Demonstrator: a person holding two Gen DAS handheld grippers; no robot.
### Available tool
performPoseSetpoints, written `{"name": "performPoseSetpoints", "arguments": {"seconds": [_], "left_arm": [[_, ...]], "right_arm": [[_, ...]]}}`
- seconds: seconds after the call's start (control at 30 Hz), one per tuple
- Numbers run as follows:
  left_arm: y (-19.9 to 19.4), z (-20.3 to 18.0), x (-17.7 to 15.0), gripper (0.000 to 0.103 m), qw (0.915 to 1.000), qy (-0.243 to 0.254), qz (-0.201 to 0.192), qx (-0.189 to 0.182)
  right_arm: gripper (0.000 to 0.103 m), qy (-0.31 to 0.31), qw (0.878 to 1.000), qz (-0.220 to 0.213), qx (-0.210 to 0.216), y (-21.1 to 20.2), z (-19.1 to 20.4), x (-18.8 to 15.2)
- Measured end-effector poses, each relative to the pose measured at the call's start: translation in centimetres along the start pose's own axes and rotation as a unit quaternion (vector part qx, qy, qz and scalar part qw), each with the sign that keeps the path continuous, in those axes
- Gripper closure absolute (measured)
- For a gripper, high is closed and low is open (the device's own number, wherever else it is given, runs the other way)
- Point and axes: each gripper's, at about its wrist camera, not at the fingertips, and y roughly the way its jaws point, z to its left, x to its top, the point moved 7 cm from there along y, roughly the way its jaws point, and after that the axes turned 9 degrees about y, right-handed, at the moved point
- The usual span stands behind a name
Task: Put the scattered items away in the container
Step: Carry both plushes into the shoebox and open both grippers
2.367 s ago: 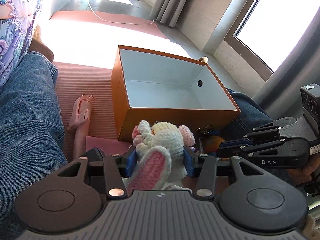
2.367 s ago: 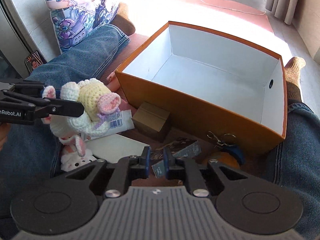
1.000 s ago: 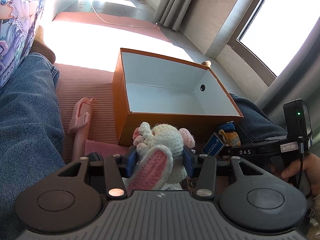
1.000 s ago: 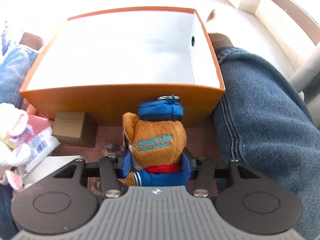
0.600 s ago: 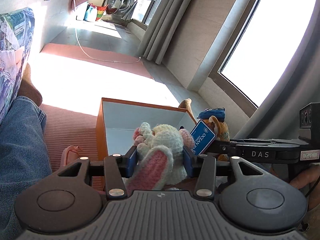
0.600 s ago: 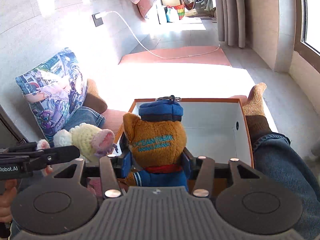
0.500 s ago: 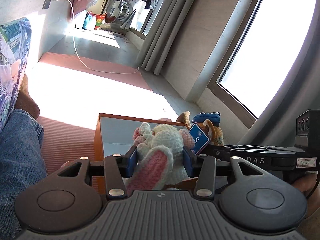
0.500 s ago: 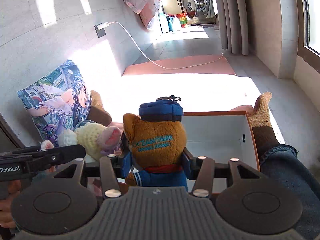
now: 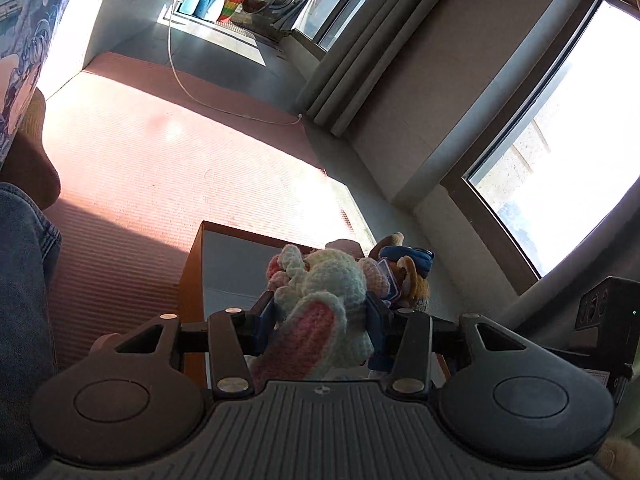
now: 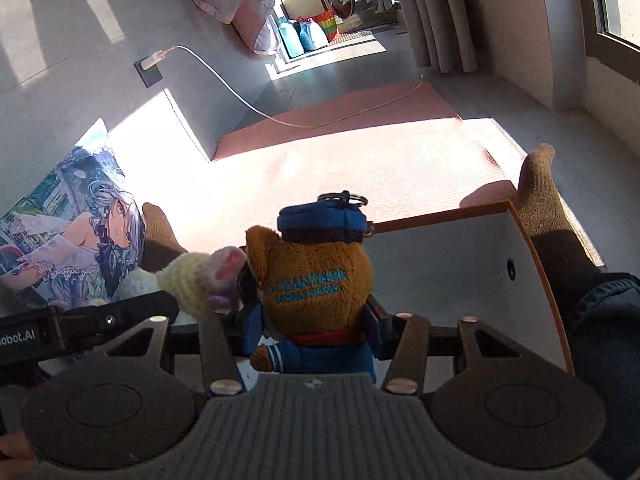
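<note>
Crocheted rabbit (image 9: 324, 300), white and pink: clamped between the blue pads of the left gripper (image 9: 320, 316), held above the near left corner of the orange box (image 9: 192, 280). In the right wrist view only its cream head and one pink ear (image 10: 196, 276) are seen, beside the left gripper's black finger (image 10: 116, 320).

Plush bear (image 10: 316, 292), brown, blue cap, keyring on top, teal lettering on the back: gripped at the body by the right gripper (image 10: 312, 332), held over the near wall of the box, whose white interior (image 10: 452, 272) shows behind it. From the left wrist only its cap, an ear and a blue tag are visible (image 9: 408, 268), just beside the rabbit; whether the two toys touch cannot be told.

Orange box: open, white inside, standing on the pink ribbed mat (image 9: 160, 168). Its far rim and right wall with a round hole (image 10: 510, 263) are shown by the right view alone; the left view gives only the left corner. The floor of the box is largely hidden behind the toys and grippers.

Surroundings: denim legs (image 10: 608, 320), a socked foot (image 10: 540, 188) at the far right corner of the box, a printed cushion (image 10: 72, 240) to the left, a white cable (image 10: 248, 100) across the mat.
</note>
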Motion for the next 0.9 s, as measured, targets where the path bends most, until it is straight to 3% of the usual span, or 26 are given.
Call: {"name": "performPoseSetpoints", "arguments": {"seconds": [0.43, 0.67, 0.9], "left_arm": [[3.8, -1.6, -3.2, 0.049, 0.9872, 0.104, 0.073, 0.096], [6.0, -0.7, -5.2, 0.052, 0.9768, 0.109, 0.134, 0.126], [5.7, -0.2, -5.4, 0.049, 0.9763, 0.112, 0.133, 0.129]], "right_arm": [[0.049, 0.050, 0.993, 0.108, -0.024, 5.6, -3.3, -2.9], [0.049, 0.043, 0.988, 0.144, -0.034, 6.9, -3.9, -3.8], [0.048, 0.044, 0.986, 0.158, -0.029, 7.7, -3.7, -4.5]]}}
